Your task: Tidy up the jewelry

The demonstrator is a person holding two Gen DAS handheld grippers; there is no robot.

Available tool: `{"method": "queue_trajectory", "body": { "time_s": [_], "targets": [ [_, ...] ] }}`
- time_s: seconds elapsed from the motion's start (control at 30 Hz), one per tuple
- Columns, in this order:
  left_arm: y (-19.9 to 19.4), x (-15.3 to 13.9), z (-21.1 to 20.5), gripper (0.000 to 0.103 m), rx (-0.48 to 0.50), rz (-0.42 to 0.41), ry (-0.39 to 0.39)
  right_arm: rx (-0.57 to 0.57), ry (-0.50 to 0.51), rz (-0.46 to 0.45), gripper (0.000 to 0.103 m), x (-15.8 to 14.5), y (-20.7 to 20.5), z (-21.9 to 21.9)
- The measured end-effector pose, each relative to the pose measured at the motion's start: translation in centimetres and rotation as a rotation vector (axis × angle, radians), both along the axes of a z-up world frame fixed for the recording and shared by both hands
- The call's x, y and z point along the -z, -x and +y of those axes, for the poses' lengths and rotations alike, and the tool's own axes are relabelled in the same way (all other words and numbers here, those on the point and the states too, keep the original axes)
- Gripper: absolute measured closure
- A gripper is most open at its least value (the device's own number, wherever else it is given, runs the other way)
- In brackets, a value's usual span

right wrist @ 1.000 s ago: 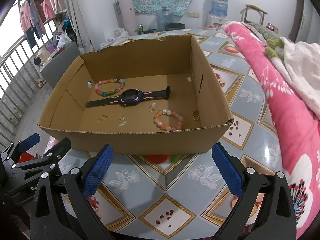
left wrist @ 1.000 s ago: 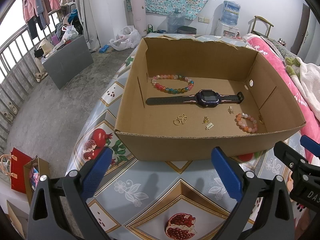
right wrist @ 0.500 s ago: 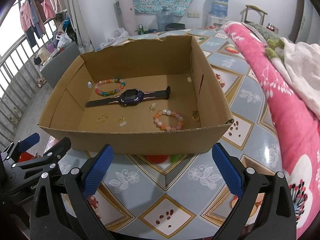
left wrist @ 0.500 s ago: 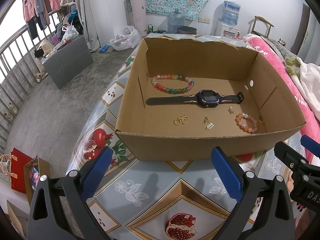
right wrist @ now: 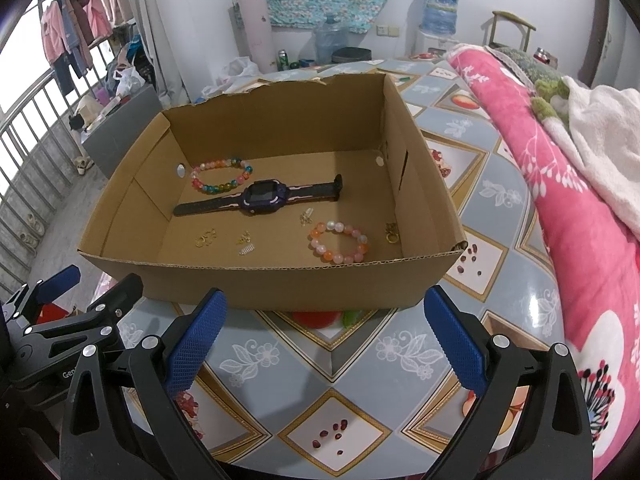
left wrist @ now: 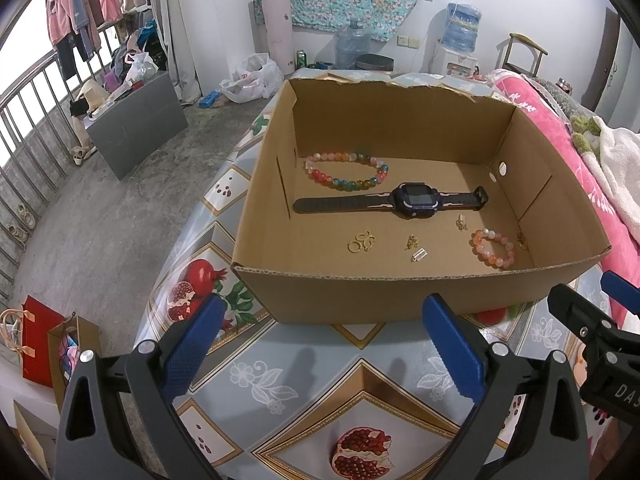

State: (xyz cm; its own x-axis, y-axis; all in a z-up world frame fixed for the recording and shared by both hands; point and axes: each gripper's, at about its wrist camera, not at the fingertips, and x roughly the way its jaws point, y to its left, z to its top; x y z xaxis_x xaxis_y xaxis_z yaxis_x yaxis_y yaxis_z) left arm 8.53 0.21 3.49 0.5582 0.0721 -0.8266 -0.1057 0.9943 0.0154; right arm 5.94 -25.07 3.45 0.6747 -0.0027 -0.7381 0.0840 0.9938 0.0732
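An open cardboard box (left wrist: pixel 360 296) (right wrist: pixel 280 284) stands on the table. Inside lie a multicoloured bead bracelet (left wrist: pixel 346 171) (right wrist: pixel 221 174), a dark smartwatch (left wrist: pixel 416 201) (right wrist: pixel 262 199), a pink-orange bead bracelet (left wrist: pixel 493 247) (right wrist: pixel 339 242), gold rings (left wrist: pixel 361 242) (right wrist: pixel 205 238) and small gold charms (left wrist: pixel 412 243) (right wrist: pixel 245 237). My left gripper (left wrist: pixel 324 344) is open and empty, in front of the box's near wall. My right gripper (right wrist: pixel 325 336) is open and empty, also in front of the near wall. Each gripper shows at the edge of the other's view.
The table has a tiled fruit-pattern cloth (left wrist: pixel 304 380) (right wrist: pixel 332 396). A pink floral blanket (right wrist: pixel 560 184) lies along the right side. The table's left edge drops to a concrete floor (left wrist: pixel 100 216) with a grey box and bags.
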Motion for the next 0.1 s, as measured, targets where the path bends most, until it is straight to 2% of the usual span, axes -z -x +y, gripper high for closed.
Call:
{"method": "queue_trajectory", "body": {
  "time_s": [0.1],
  "targets": [
    [0.02, -0.02, -0.11, 0.006, -0.001, 0.000, -0.002, 0.001, 0.000, 0.000, 0.008, 0.00, 0.00, 0.00]
  ]
}}
